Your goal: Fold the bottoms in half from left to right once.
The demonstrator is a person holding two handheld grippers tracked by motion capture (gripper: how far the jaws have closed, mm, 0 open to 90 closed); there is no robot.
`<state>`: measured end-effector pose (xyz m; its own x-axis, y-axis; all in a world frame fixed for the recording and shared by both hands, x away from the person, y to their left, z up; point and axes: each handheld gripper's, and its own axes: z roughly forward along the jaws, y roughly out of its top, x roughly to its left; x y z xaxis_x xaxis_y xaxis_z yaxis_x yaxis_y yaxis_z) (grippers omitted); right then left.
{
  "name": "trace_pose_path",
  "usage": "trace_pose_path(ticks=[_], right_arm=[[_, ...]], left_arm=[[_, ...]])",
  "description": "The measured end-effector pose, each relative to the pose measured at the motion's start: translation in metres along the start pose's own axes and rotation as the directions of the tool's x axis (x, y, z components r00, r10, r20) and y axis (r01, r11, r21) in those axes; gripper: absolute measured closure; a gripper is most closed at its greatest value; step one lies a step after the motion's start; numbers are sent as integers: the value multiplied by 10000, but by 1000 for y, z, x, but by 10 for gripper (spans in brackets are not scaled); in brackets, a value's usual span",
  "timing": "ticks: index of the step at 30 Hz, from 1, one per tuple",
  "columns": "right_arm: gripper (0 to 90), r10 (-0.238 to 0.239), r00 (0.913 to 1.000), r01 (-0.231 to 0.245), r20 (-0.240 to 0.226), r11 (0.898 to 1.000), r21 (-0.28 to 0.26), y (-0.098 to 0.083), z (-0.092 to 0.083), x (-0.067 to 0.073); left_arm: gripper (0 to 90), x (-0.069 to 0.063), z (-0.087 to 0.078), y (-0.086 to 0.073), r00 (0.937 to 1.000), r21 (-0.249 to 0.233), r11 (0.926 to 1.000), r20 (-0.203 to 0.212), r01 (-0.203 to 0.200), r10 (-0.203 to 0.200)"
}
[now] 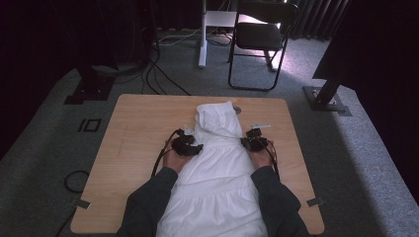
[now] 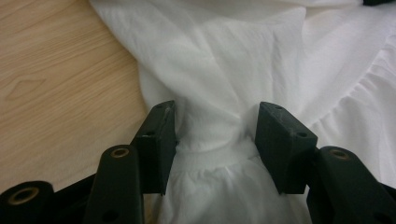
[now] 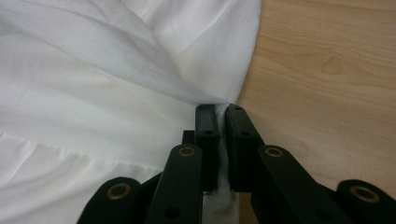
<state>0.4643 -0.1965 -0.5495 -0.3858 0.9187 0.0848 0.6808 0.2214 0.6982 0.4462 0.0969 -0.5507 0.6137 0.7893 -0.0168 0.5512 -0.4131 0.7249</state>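
A white garment point(image 1: 217, 168) lies lengthwise down the middle of the wooden table point(image 1: 138, 128), its narrow end pointing away from me. My left gripper point(image 1: 190, 146) sits at the garment's left edge. In the left gripper view its jaws point(image 2: 217, 112) stand partly apart, pressing a thick bunch of the white cloth point(image 2: 243, 56) between the pads. My right gripper point(image 1: 249, 140) is at the garment's right edge. There the jaws point(image 3: 217, 107) are nearly together, pinching a thin fold of the cloth's edge point(image 3: 93, 93) beside bare wood point(image 3: 327, 70).
A small white tag point(image 1: 261, 126) lies on the table near the right gripper. Beyond the table stand a black folding chair point(image 1: 259, 34) and a white post point(image 1: 202, 34), with cables point(image 1: 158, 74) on the carpet. Black stand bases point(image 1: 91, 86) point(image 1: 326, 96) flank the far corners.
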Motion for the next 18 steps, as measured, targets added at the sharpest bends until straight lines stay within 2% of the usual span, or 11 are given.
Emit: trace_pose_path(ticks=[3, 4, 7, 8, 11, 12, 14, 15, 16, 17, 18], right_arm=[[845, -319, 9994, 316, 93, 9992, 231, -3, -5, 6], [845, -754, 9971, 749, 109, 9963, 423, -9, -12, 14], [844, -884, 9961, 886, -53, 9950, 450, -18, -20, 19], [845, -818, 9958, 834, -411, 9957, 394, -33, -32, 25], [846, -738, 9939, 781, -821, 9957, 498, -44, -42, 30], [840, -898, 9891, 985, -1168, 9926, 711, -56, -54, 39], [754, -1198, 9817, 1337, -1482, 9872, 873, -64, -64, 47], [754, -1198, 9817, 1337, -1482, 9872, 873, -64, -64, 47], [674, -1308, 9778, 1445, -1637, 9867, 747, -65, -68, 50], [674, -1308, 9778, 1445, -1637, 9867, 747, -65, -68, 50], [601, -1514, 9728, 1596, -1751, 9866, 339, -63, -74, 52]], left_arm=[[489, -4, -6, -7, 10000, -102, 9999, -33, -22, 22], [490, -10, -15, -16, 10000, -72, 10000, 40, -58, 58], [489, -17, -24, -25, 9999, -31, 10000, 95, -71, 71], [489, -25, -36, -36, 9996, 131, 9997, 182, -218, 215], [489, -35, -50, -49, 9987, 193, 9991, 333, -386, 380], [489, -42, -62, -63, 9979, 87, 9989, 445, -465, 461], [489, -45, -69, -72, 9970, -46, 9983, 510, -573, 575], [489, -45, -69, -72, 9970, -46, 9983, 510, -573, 575], [489, -45, -71, -75, 9970, -104, 9983, 514, -577, 581], [489, -45, -71, -75, 9970, -104, 9983, 514, -577, 581], [489, -45, -70, -74, 9967, -96, 9981, 535, -601, 605]])
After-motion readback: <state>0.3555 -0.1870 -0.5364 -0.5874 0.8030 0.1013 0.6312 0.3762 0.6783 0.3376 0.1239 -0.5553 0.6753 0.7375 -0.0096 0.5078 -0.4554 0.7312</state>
